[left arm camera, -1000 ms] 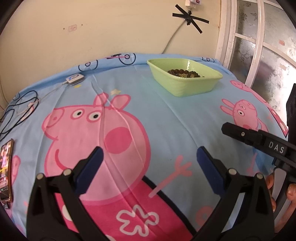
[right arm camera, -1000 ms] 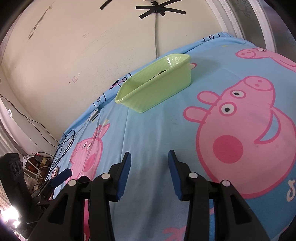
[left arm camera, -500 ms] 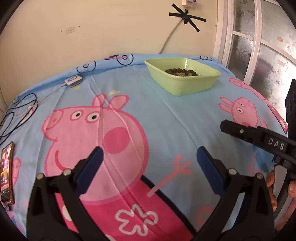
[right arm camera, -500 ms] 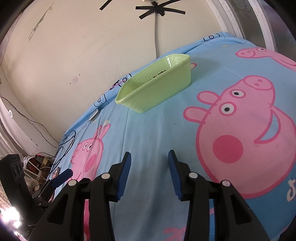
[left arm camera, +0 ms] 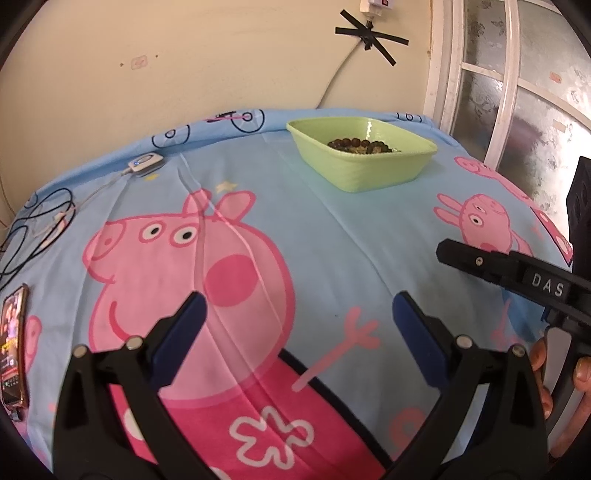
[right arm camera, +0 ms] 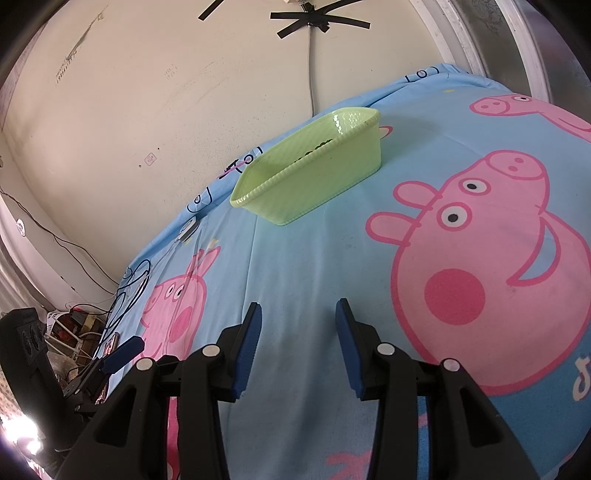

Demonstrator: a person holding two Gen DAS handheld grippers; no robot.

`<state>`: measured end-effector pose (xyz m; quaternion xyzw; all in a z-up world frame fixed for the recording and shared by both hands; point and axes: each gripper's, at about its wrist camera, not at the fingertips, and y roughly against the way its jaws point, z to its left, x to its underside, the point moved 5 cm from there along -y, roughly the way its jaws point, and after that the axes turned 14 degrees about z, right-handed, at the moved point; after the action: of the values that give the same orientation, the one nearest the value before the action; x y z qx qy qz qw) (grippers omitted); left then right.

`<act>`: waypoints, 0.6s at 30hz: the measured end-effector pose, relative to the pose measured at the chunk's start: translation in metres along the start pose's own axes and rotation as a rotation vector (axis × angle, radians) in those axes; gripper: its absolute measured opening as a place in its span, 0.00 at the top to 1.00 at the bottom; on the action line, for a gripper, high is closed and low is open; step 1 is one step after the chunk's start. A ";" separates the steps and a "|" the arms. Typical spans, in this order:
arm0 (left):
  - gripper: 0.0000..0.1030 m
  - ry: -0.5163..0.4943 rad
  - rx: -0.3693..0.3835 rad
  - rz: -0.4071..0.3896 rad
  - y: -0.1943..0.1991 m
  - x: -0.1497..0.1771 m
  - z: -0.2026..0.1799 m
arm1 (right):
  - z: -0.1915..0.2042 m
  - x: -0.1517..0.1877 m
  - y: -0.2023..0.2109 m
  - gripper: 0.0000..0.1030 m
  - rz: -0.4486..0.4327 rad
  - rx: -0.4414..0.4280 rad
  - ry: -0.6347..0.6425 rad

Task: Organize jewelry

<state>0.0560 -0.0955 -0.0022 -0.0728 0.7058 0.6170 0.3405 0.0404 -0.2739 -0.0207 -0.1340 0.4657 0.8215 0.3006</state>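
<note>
Nothing on the bed has shifted since the earlier frames; only the left wrist view has tipped up a touch, so the green tray sits slightly lower in it than a second ago, while the right wrist view is unchanged.

Largest is the blue bedsheet [left arm camera: 332,229] printed with pink cartoon pigs, spread across the whole surface up to a cream wall [left arm camera: 184,55] at the far side. A white-framed window [left arm camera: 509,85] stands at the far right. Two strips of black tape [left arm camera: 371,35] cross on the wall over a pale cable running down behind the bed.

The green tray [left arm camera: 369,173] rests on the sheet at the far side, right of centre, well apart from both tools. Inside it lies a string of dark beads [left arm camera: 358,143] on some paler pieces too small to make out; from the right wrist view only a dark sliver shows over the tray's [right arm camera: 314,177] rim.

The left tool [left arm camera: 299,315] hangs over the near sheet with its blue pads spread wide and nothing between them. The right tool [right arm camera: 298,315] is released too, its pads set closer together with bare sheet between them; fingers of the hand [left arm camera: 581,373] holding it show at the near right edge.

A phone [left arm camera: 13,343] lies at the near left edge, black cords [left arm camera: 29,221] loop beyond it, and a small white device [left arm camera: 145,162] sits near the far left.
</note>
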 end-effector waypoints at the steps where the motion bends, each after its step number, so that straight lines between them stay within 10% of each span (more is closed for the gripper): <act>1: 0.06 -0.002 -0.001 0.000 0.000 0.000 0.000 | 0.001 0.000 0.000 0.83 0.000 -0.001 0.000; 18: 0.06 -0.001 0.002 -0.003 0.000 0.001 -0.002 | 0.001 0.000 0.000 0.83 -0.001 0.001 -0.001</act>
<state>0.0547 -0.0972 -0.0027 -0.0731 0.7060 0.6159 0.3419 0.0404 -0.2730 -0.0207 -0.1338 0.4658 0.8212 0.3011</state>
